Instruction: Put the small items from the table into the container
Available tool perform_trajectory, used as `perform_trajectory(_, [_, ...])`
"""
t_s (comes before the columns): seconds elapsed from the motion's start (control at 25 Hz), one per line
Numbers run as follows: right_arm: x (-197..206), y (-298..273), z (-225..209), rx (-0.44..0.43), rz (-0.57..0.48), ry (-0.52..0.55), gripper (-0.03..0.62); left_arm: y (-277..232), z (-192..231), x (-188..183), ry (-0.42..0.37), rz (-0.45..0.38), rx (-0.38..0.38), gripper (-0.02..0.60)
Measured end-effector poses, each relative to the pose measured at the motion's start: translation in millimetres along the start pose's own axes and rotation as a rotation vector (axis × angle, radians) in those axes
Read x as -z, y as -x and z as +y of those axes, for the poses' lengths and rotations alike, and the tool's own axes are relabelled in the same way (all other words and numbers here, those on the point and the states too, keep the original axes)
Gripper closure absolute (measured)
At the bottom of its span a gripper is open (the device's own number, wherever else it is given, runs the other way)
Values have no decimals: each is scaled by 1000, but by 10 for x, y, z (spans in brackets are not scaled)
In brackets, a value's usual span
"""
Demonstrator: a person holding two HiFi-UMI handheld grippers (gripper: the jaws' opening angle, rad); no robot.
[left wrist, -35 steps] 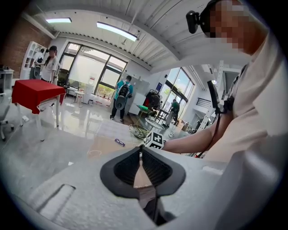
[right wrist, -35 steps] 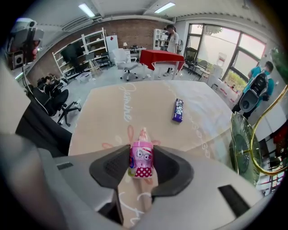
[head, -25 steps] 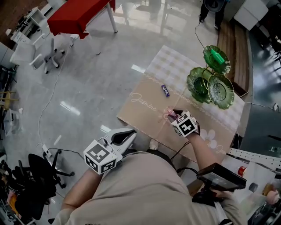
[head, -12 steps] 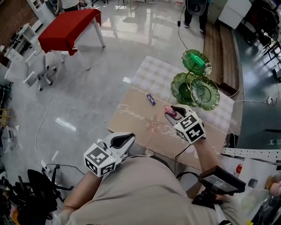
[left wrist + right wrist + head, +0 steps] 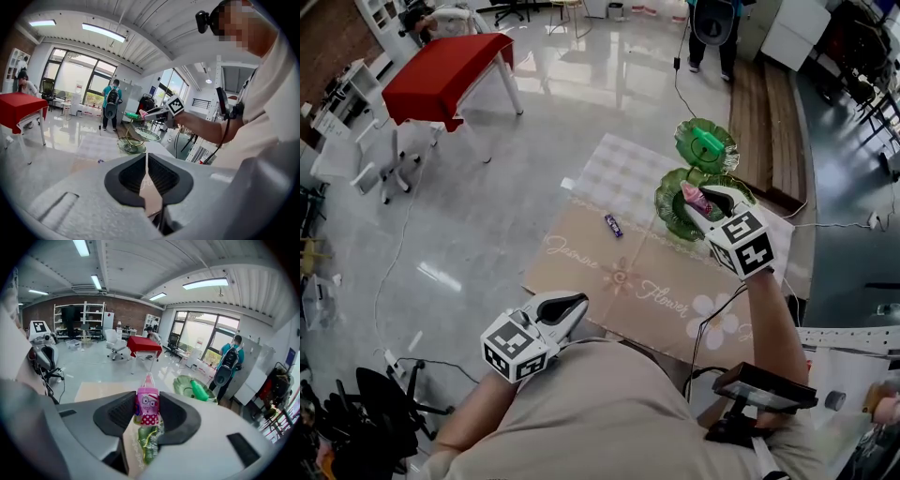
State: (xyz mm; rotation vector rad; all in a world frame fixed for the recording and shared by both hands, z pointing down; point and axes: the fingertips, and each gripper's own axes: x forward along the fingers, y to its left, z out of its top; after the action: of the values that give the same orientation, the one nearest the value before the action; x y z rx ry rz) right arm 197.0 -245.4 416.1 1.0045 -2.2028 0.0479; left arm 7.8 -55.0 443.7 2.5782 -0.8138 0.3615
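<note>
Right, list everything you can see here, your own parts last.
tiered green glass dish stand: one, green, far end of the tan printed tablecloth
green bottle-shaped item: one, green, on its top tier
small purple wrapped item: one, purple, on that tablecloth
pink cartoon packet: one, pink, held in the right gripper
red-covered table: one, red, across the floor
left gripper: one, white, shut, empty
right gripper: one, white, shut on the pink cartoon packet
</note>
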Motion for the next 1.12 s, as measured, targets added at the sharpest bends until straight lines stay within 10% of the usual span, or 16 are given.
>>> perform_trajectory(0.48, [-173, -296, -990, 71, 41, 27, 431, 37, 53, 27, 31, -3, -73, 572])
perform_trajectory(1.12, [-13, -991, -1294, 63, 169, 69, 430, 211, 218, 151, 85, -4, -162, 572])
